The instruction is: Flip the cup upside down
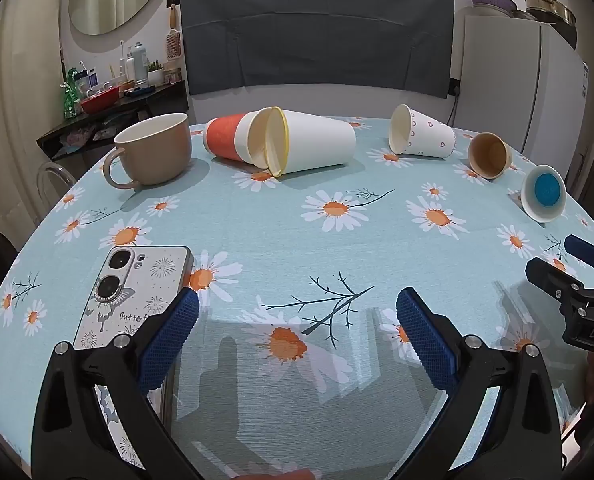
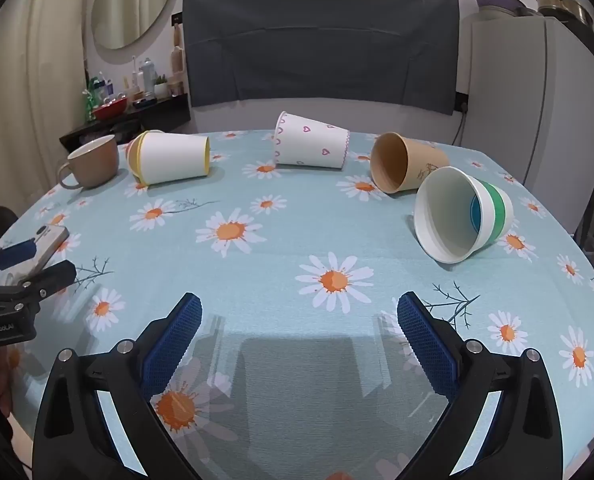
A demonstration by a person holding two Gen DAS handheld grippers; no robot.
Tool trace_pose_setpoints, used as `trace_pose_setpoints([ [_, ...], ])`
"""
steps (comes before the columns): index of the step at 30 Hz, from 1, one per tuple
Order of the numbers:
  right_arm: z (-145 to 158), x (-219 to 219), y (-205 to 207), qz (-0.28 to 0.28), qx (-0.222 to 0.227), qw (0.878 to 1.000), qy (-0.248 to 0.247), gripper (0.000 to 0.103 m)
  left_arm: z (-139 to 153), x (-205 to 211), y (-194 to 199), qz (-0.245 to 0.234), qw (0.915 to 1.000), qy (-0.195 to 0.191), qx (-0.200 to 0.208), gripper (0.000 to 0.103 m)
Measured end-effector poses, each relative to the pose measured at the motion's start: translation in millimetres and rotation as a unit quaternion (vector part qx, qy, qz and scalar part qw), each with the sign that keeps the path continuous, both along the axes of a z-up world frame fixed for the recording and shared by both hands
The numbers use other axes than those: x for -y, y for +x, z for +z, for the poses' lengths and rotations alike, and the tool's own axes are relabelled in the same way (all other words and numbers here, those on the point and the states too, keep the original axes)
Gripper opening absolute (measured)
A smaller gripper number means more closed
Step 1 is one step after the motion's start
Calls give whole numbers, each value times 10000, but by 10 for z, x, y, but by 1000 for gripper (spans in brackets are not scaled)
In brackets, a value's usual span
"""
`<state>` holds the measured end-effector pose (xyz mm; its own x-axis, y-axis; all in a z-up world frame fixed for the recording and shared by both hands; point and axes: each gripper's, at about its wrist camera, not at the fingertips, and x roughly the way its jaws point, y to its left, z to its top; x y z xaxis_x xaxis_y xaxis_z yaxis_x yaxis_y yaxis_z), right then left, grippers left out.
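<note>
Several paper cups lie on their sides across the far half of the table: a white cup with a yellow rim (image 1: pixel 313 144) (image 2: pixel 173 158) with a red-and-white cup (image 1: pixel 229 138) behind it, a white cup with pink hearts (image 1: pixel 423 132) (image 2: pixel 311 142), a brown cup (image 1: pixel 490 155) (image 2: pixel 407 162), and a white cup with a green band and blue bottom (image 1: pixel 544 193) (image 2: pixel 463 214). A beige mug (image 1: pixel 157 150) (image 2: pixel 93 162) stands upright at the far left. My left gripper (image 1: pixel 297 312) is open and empty above the near table. My right gripper (image 2: pixel 299 314) is open and empty; the green-band cup is closest to it.
A phone in a white case (image 1: pixel 133 296) (image 2: pixel 47 240) lies on the table beside my left gripper's left finger. The round table has a light blue daisy cloth (image 1: pixel 297 232) (image 2: pixel 297 240). A white fridge (image 2: pixel 537 92) stands at the right, a cluttered shelf (image 1: pixel 113 100) at the left.
</note>
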<state>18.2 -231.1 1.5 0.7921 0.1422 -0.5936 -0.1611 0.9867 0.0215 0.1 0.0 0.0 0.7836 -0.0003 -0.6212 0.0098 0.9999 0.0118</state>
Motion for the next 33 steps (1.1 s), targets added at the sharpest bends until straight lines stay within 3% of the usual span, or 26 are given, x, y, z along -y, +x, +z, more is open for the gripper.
trace_pose_setpoints([
  [33, -22, 14, 4, -23, -15, 10000, -4, 94, 8, -2, 13, -4, 10000, -20, 27, 97],
])
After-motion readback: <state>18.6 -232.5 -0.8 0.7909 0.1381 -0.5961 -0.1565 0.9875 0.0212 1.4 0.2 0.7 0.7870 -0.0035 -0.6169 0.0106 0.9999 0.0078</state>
